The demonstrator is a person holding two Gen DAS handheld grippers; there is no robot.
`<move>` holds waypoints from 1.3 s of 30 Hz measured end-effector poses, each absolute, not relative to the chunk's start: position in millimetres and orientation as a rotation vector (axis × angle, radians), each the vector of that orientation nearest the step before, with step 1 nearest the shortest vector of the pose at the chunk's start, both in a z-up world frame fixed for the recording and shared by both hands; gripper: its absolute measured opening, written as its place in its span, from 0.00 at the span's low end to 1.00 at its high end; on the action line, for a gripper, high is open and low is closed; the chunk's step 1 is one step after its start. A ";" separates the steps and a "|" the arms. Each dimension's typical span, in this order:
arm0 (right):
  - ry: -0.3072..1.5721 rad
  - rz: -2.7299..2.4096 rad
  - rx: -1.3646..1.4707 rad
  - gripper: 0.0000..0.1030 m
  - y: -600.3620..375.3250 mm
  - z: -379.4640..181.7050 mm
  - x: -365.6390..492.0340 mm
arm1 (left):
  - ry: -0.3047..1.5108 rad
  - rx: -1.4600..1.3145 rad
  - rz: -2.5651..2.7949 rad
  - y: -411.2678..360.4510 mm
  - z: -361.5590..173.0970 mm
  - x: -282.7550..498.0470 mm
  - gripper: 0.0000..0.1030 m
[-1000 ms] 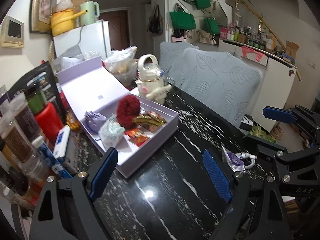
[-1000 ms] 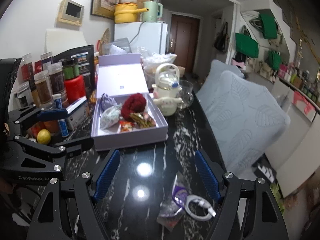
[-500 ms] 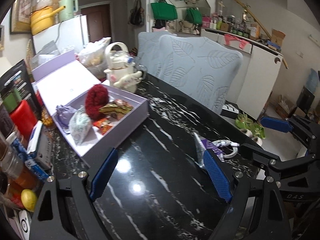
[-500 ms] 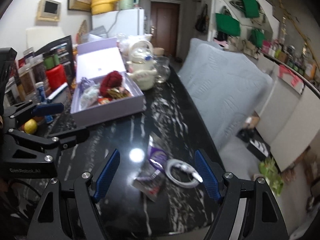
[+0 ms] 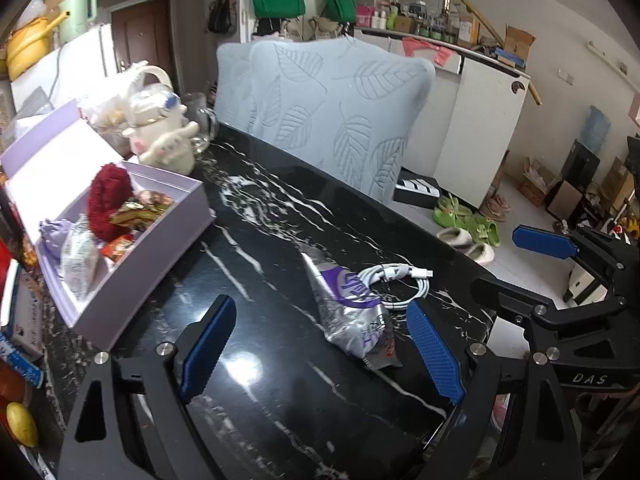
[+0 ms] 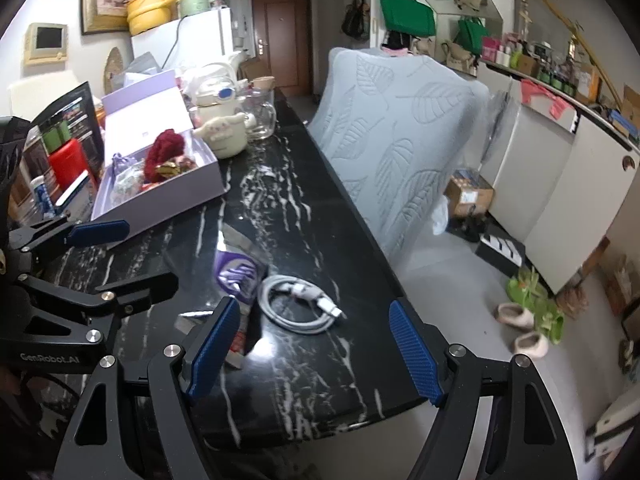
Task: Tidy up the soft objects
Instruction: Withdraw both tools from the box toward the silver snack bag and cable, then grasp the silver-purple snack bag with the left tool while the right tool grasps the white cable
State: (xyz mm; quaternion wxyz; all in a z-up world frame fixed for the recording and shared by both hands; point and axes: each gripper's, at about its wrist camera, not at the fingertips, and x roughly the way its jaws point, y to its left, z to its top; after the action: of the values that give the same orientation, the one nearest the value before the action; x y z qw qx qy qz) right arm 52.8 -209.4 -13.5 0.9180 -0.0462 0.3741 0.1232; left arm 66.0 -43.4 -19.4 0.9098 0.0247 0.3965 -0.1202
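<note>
Saw a black marbled table (image 5: 272, 216). Found a chair (image 5: 328, 112) in a grey leaf cover pushed against the table's right edge. Noted a cream kettle (image 5: 164, 140) toward the table's far end, with a glass jug (image 5: 204, 128) touching it. Spotted a red canister (image 6: 68, 164) along the table's left side and a lemon (image 5: 22, 424) at its near left corner. Beyond the table's far end, made out a fridge (image 6: 192, 36) bearing a yellow pot (image 6: 146, 12), and a brown door (image 6: 286, 36). Right of the table, counted green bags (image 6: 406, 16) on the wall, a white cabinet (image 5: 480, 128), and green slippers (image 5: 468, 220) on the floor.
</note>
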 end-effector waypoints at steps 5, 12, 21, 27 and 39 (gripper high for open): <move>0.792 0.254 -0.080 0.76 -218.6 -25.0 61.6 | 0.877 0.056 -0.269 -57.1 -37.0 82.7 0.85; 0.834 0.254 -0.065 0.76 -227.2 -41.2 76.9 | 0.934 0.078 -0.260 -66.4 -56.1 99.0 0.85; 0.878 0.285 -0.056 0.76 -221.5 -62.7 93.2 | 0.974 0.017 -0.230 -43.1 -70.4 109.7 0.85; 0.907 0.313 -0.061 0.80 -210.0 -77.2 105.5 | 0.971 -0.009 -0.186 -18.8 -71.7 114.4 0.85; 0.930 0.333 -0.063 0.88 -189.7 -94.7 127.3 | 1.013 -0.061 -0.217 -10.3 -81.2 131.8 0.85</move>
State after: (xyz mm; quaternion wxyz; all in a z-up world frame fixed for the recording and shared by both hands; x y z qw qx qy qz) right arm 127.3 -189.7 -94.7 0.8800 -0.0304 0.4462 0.1599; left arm 131.8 -10.3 -81.2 0.8684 -0.0292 0.4840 -0.1037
